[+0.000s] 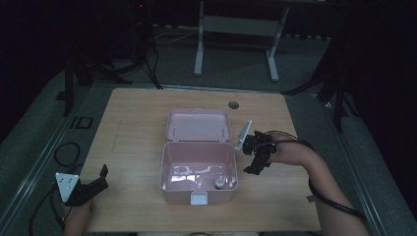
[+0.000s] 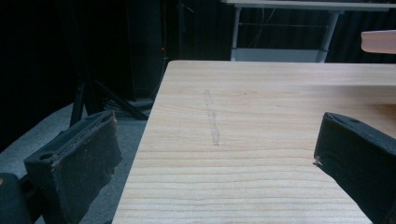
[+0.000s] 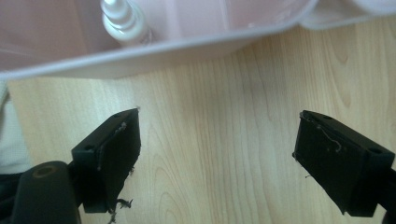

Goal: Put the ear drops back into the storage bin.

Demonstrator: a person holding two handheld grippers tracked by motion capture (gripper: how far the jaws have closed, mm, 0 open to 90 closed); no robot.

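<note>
A pink plastic box (image 1: 198,168) stands in the middle of the wooden table with its hinged lid (image 1: 198,125) laid back flat behind it. A small white bottle (image 1: 219,182) lies inside the box near its front right corner; the right gripper view shows the bottle (image 3: 123,21) just past the box wall (image 3: 154,51). My right gripper (image 1: 252,169) hovers open beside the box's right wall, its jaws wide apart over bare wood (image 3: 217,140). My left gripper (image 1: 101,179) is open at the table's front left corner, with nothing between its jaws (image 2: 215,154).
The wooden table (image 1: 133,147) has a round cable hole (image 1: 233,104) at the back. A white-legged desk frame (image 1: 236,29) stands beyond it. Dark stands flank the table on both sides. A faint scratch (image 2: 212,121) marks the wood ahead of the left gripper.
</note>
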